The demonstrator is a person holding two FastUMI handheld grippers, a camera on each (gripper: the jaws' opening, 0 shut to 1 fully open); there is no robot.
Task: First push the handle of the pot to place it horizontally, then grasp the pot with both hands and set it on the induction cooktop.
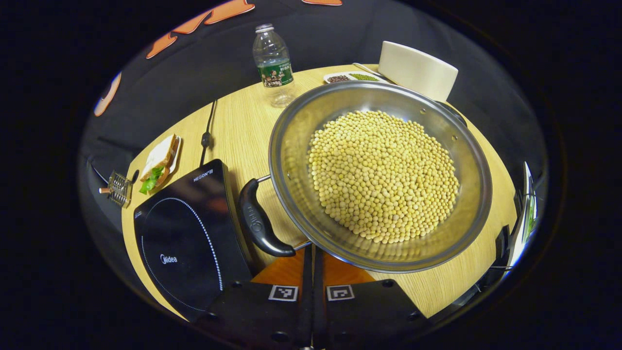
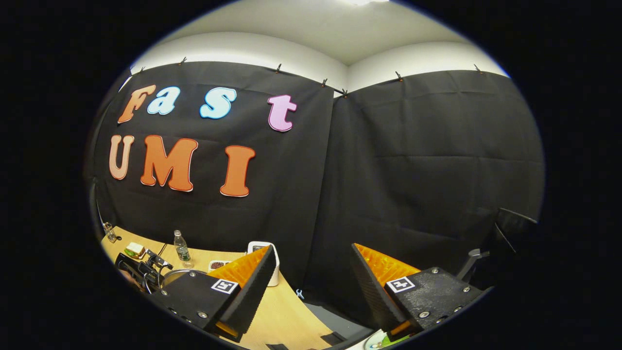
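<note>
Overhead, left gripper (image 1: 312, 272) pinched together above wooden table (image 1: 243, 126); right gripper (image 2: 311, 287) spread.

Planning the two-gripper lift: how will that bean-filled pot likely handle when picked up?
The pot is probably heavy: soybeans cover its floor. Tilted, the loose beans would likely slide and shift the load. Its polished steel rim may be slippery; the handle looks like the safer hold.
</note>
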